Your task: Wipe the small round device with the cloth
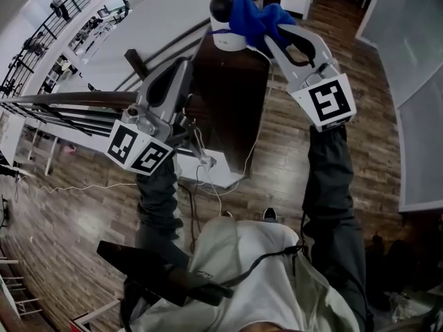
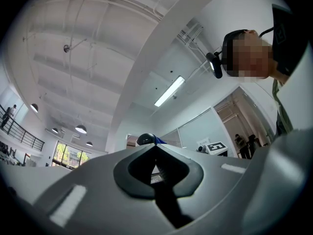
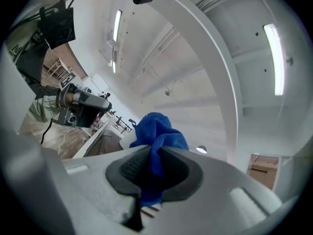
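White small round device (image 1: 225,33) with a black dome stands on the dark bench (image 1: 232,109), at its far end. Blue cloth (image 1: 252,12) lies bunched over the device's right side, touching it. Right tool (image 1: 270,39) is clamped tight on the cloth, with only a thin fold between the pads. Left tool (image 1: 183,68) sits left of the device, jaws together, empty, not touching it. Risks: a hard sideways rub likely tips or shoves the unbraced device off the bench; the thin fold may slip out mid-wipe.

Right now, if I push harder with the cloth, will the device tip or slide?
Probably slide: the device looks squat on the smooth dark stand. Standing near the stand's far edge, it might go over. The cloth looks floppy, cushioning little.
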